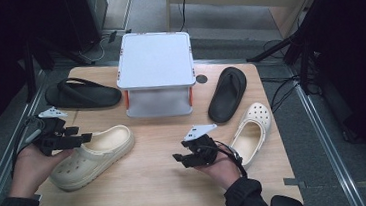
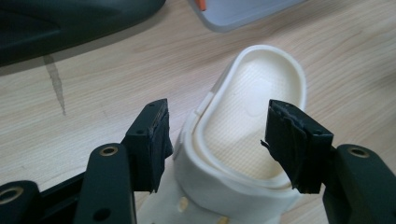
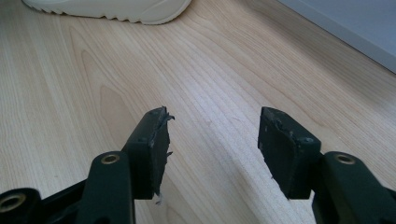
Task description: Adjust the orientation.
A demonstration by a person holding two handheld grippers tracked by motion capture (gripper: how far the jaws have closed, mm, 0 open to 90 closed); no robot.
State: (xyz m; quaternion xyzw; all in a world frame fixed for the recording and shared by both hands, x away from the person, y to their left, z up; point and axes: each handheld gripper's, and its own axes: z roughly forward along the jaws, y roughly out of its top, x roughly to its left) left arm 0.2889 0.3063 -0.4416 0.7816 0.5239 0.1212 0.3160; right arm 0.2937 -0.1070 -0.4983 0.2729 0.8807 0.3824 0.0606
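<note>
A: Left gripper (image 1: 81, 138) status?
B: Jaws were spread wide, straddling the heel rim of the cream clog (image 2: 252, 135), which lay on the table's (image 1: 168, 184) left front. Not clamped.
A: Right gripper (image 1: 178, 158)?
B: Also wide, holding nothing, over bare wood mid-table. The 2nd clog (image 1: 251, 132) lay just right of it.

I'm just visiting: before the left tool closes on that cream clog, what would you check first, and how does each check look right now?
1. Left tool open: ok, jaws spread.
2. Jaws straddle the cream clog: ok, one jaw either side of its heel opening in the left gripper view.
3. Jaws already touching the clog: cannot tell.
4. Right tool out of the way: ok, open over bare table.
5. Clog lying flat on its sole: ok.
6. Black sandal away from the grasp: ok.
</note>
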